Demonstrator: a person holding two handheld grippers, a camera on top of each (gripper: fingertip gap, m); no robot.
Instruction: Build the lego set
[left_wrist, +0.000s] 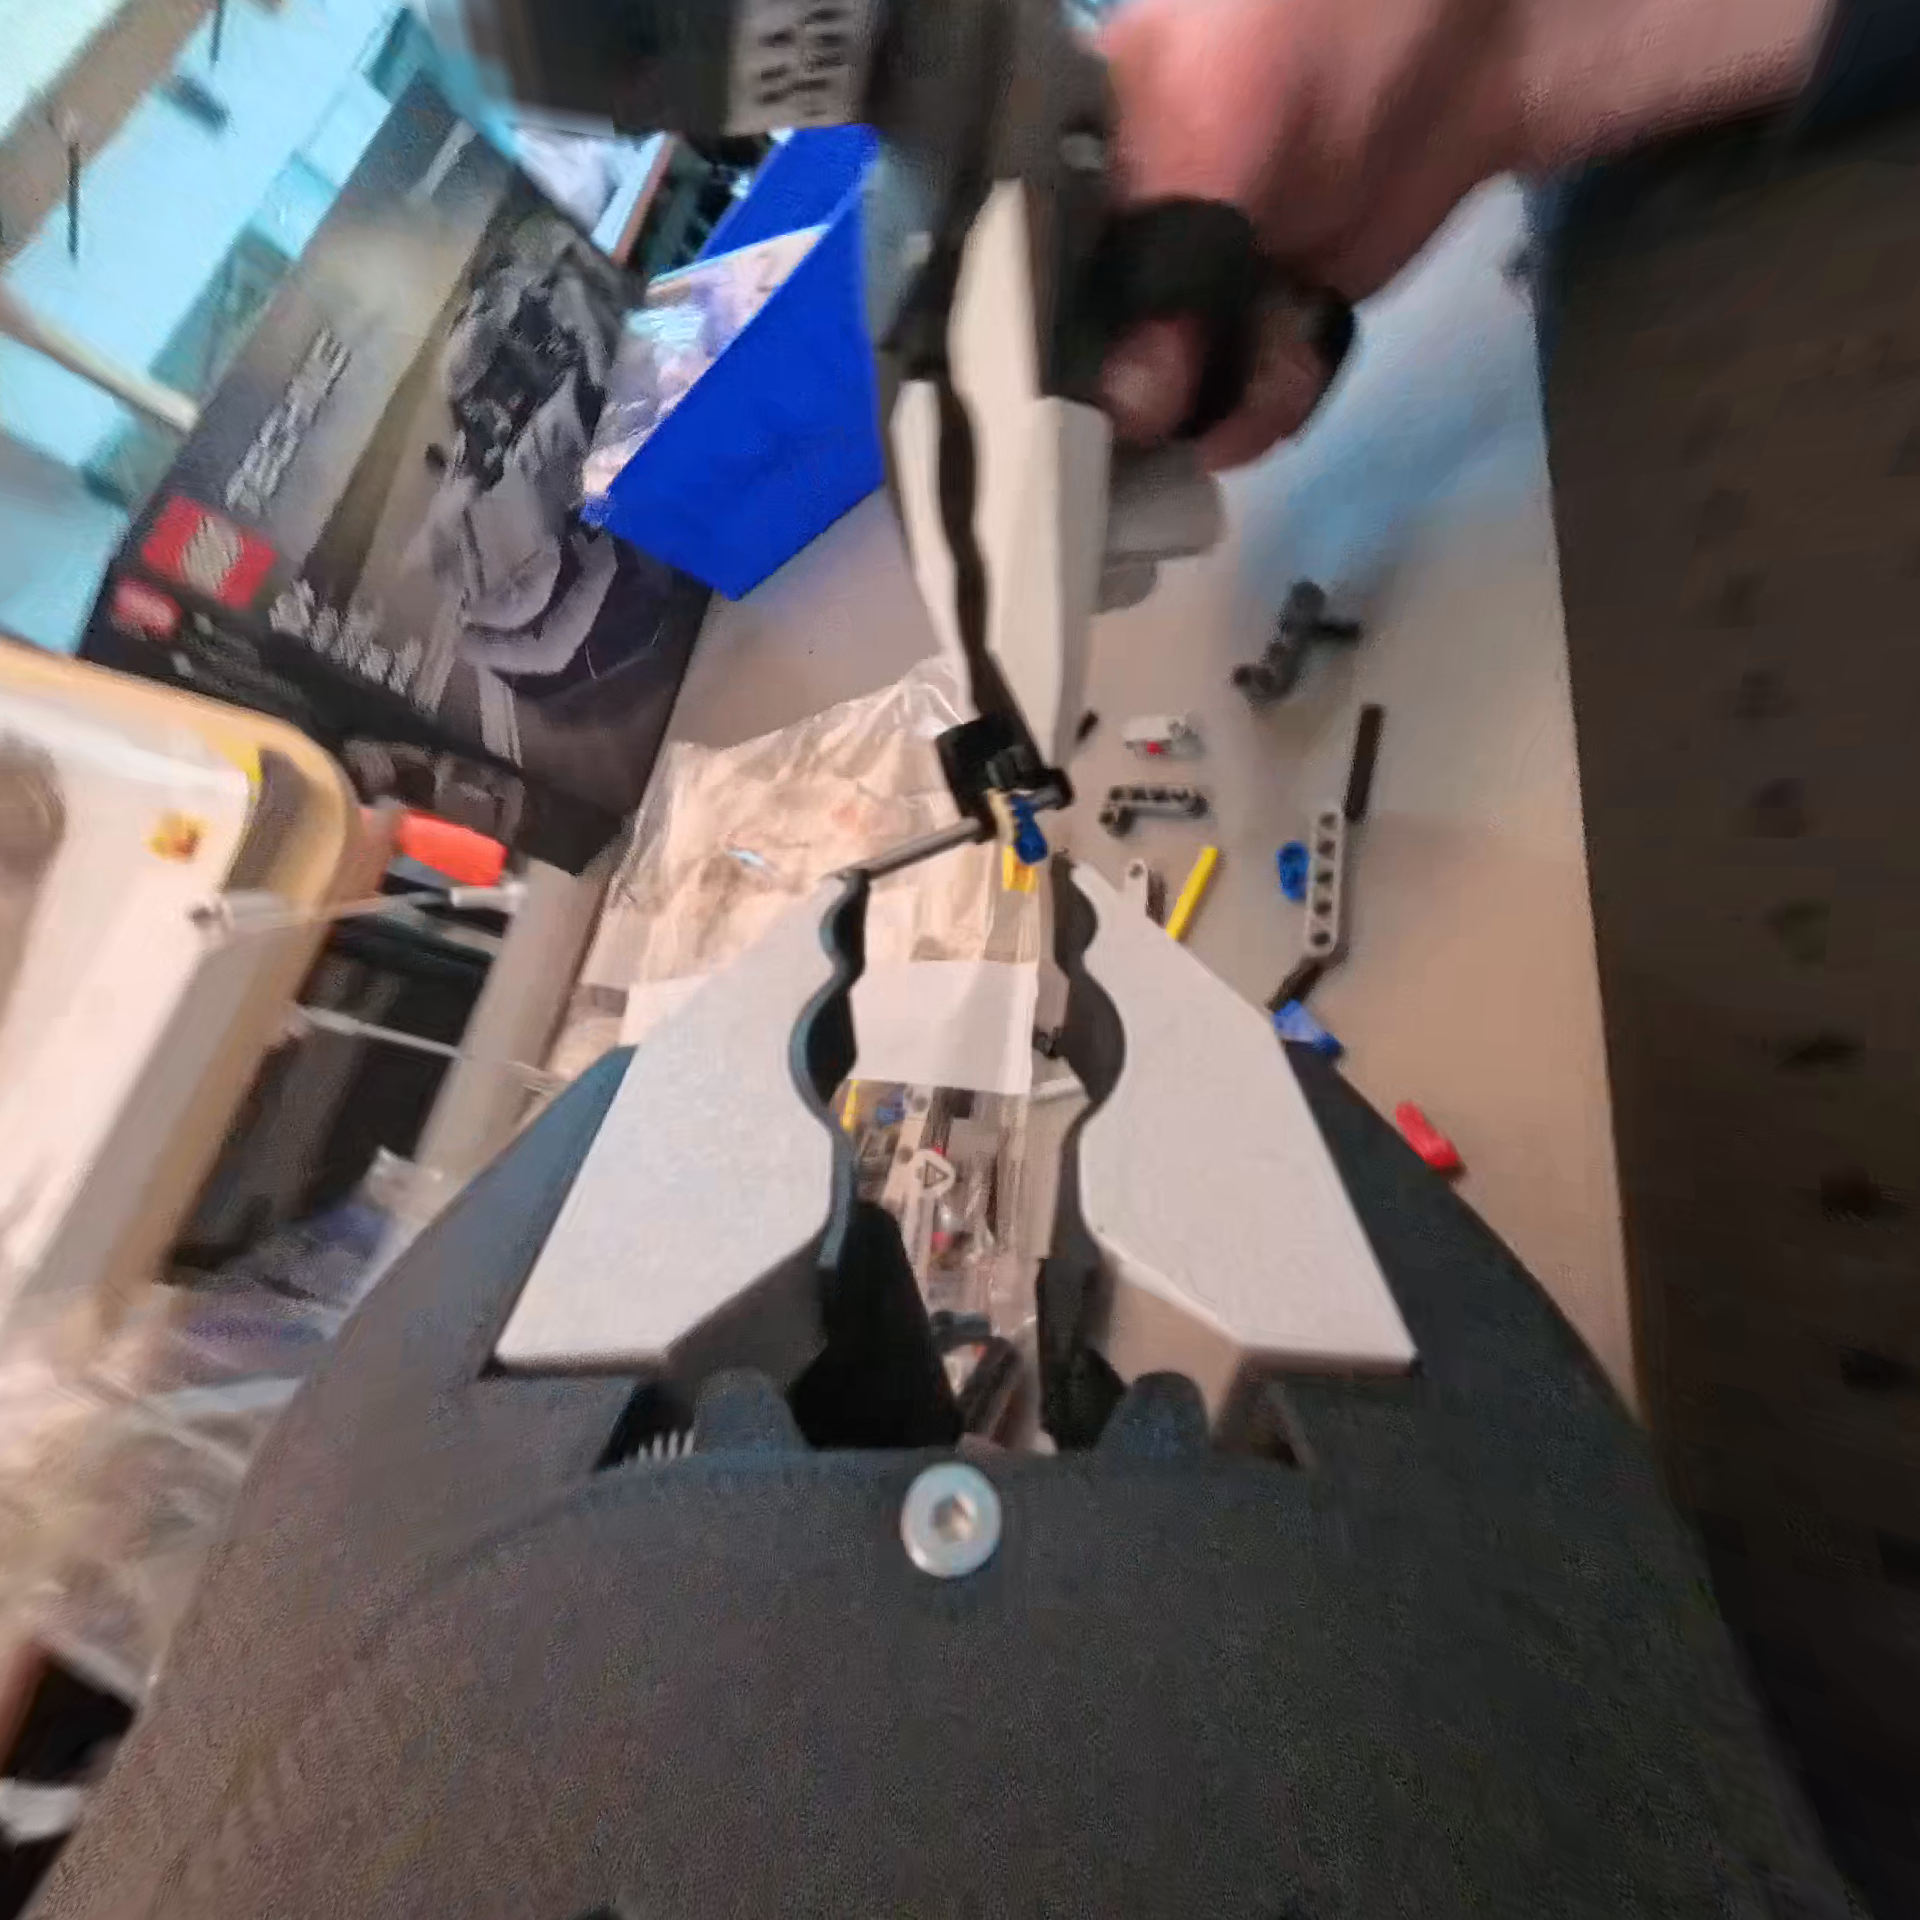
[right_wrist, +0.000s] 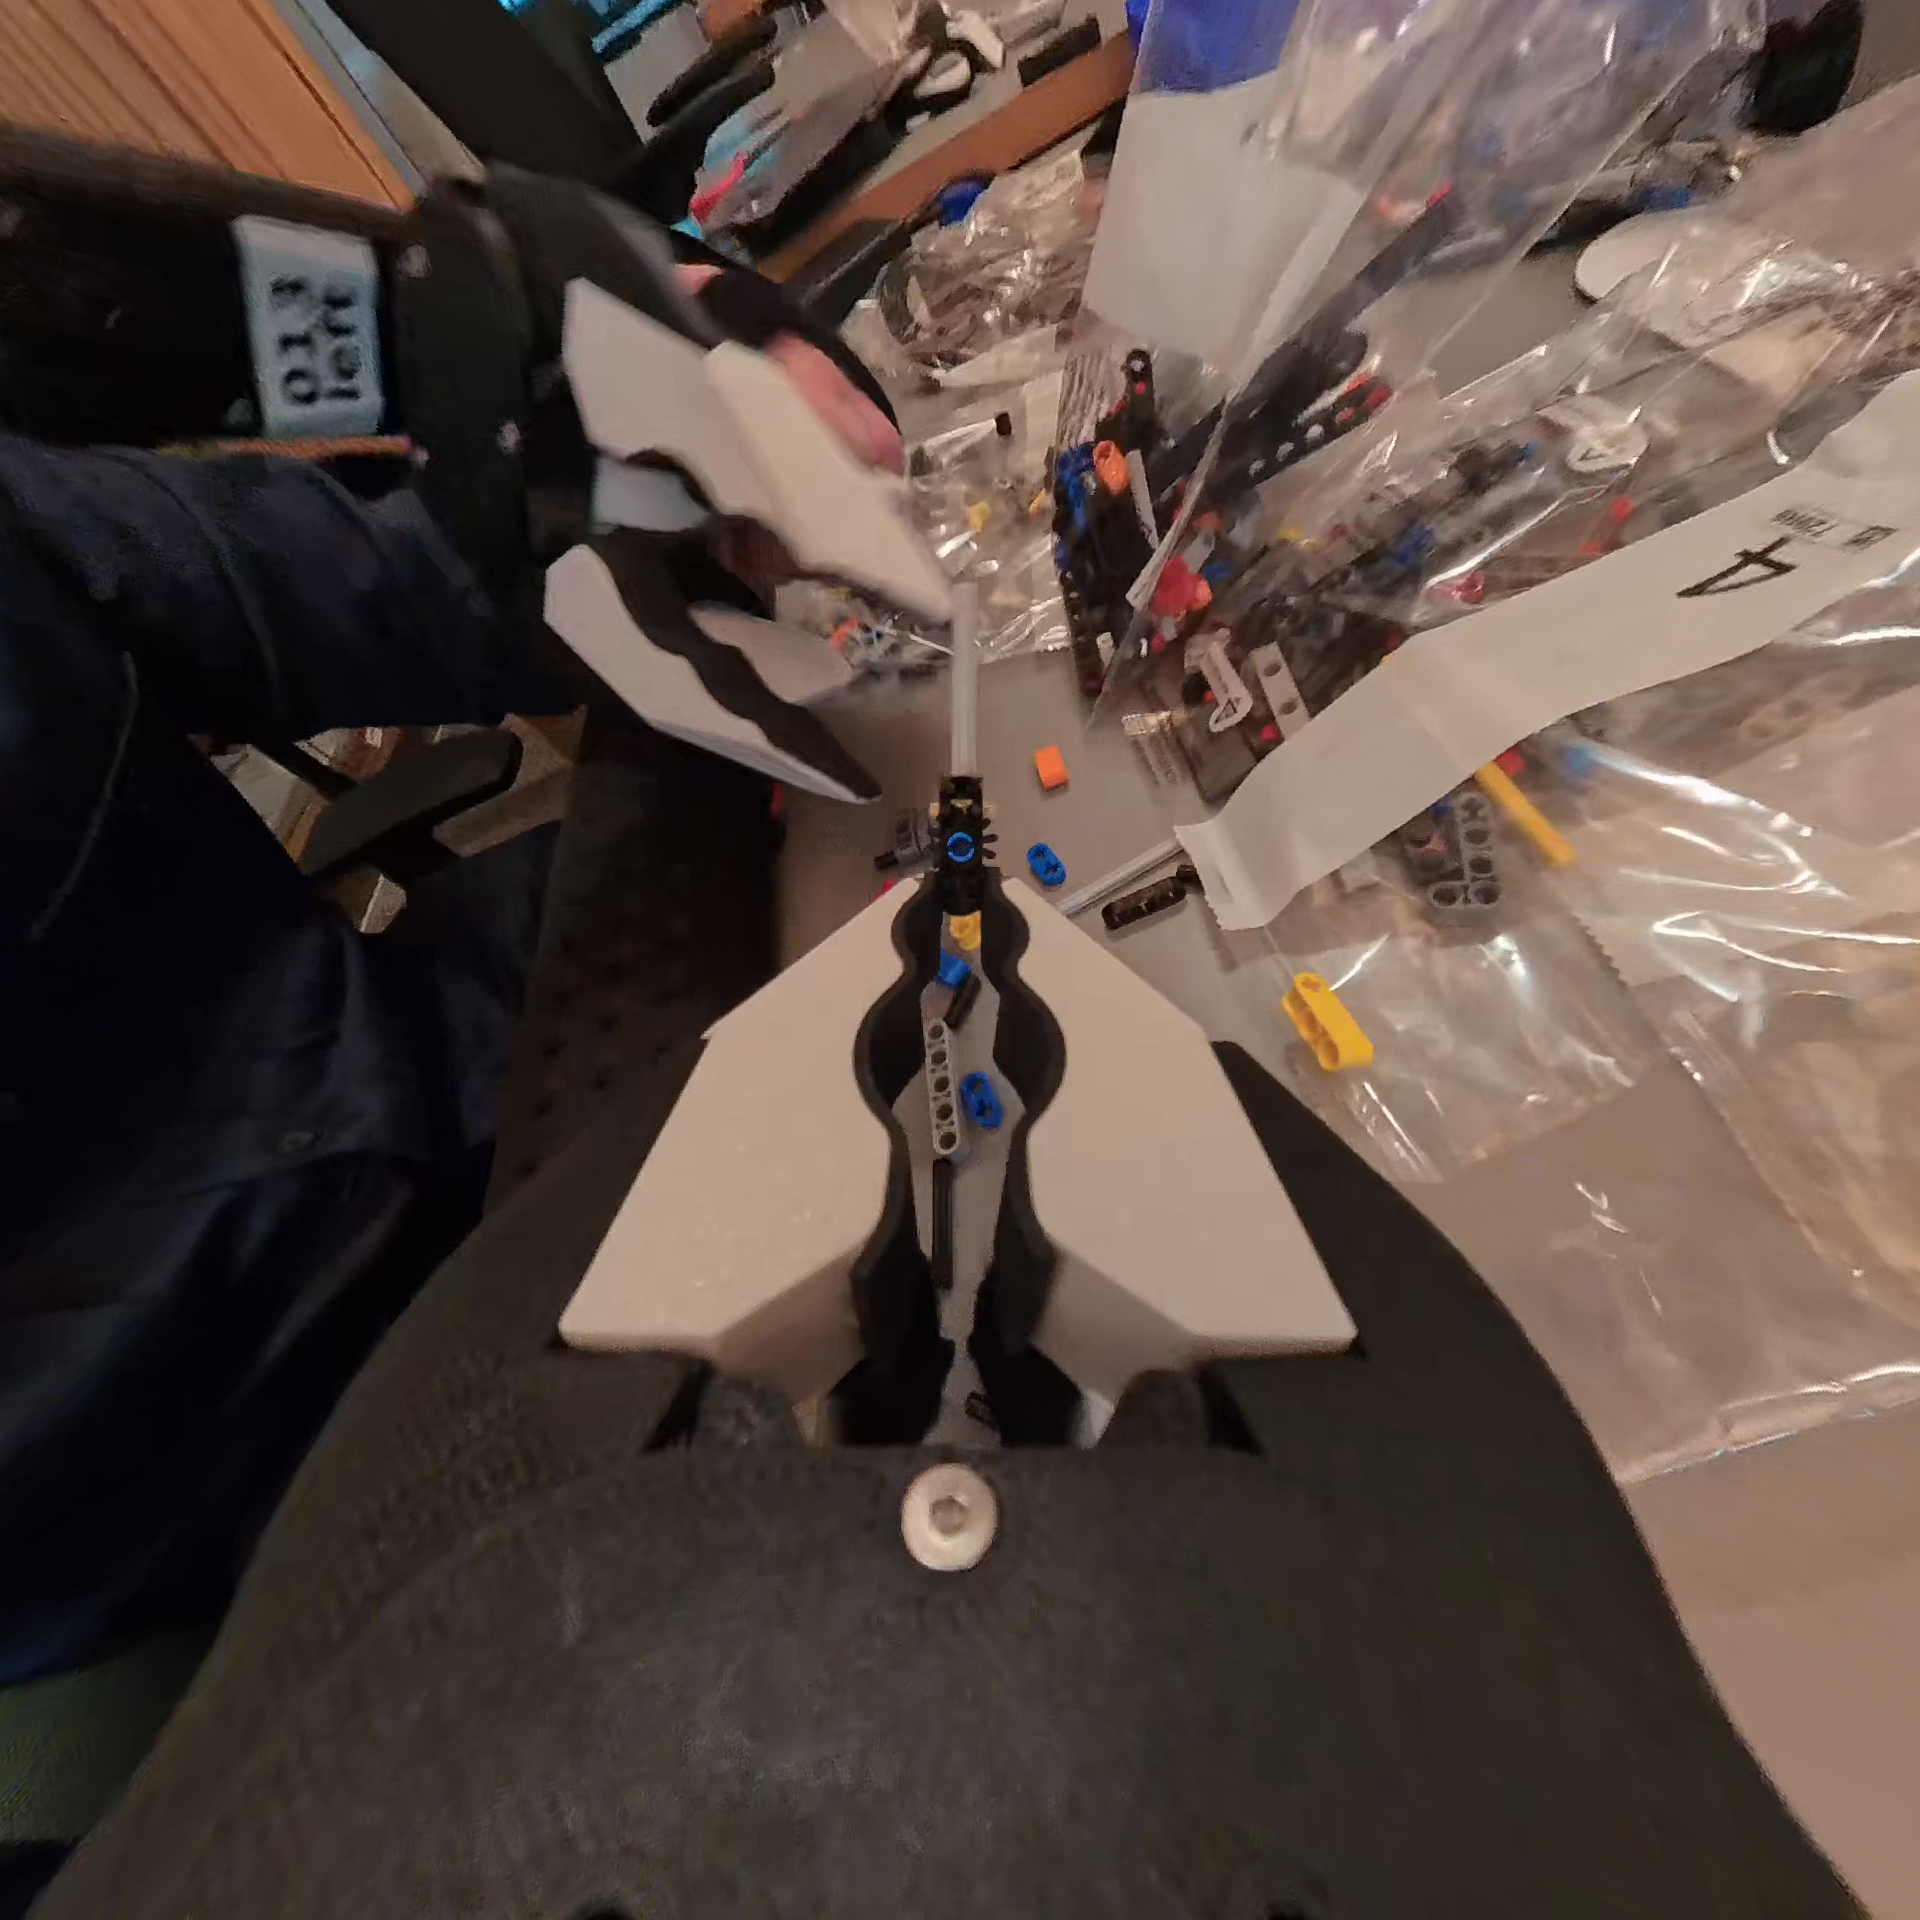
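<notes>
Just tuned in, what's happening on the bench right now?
A person is building a Lego set with two handheld grippers. The right gripper is shut on a small black sub-assembly with a blue pin and a long grey axle. The left gripper is open, its fingertips close to the axle's far end. Loose pieces and clear plastic parts bags lie on the grey table.

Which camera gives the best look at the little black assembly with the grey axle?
The left wrist view: the black assembly shows side-on, axle visible, pinched by the right tool. The right wrist view shows it end-on, foreshortened.
</notes>
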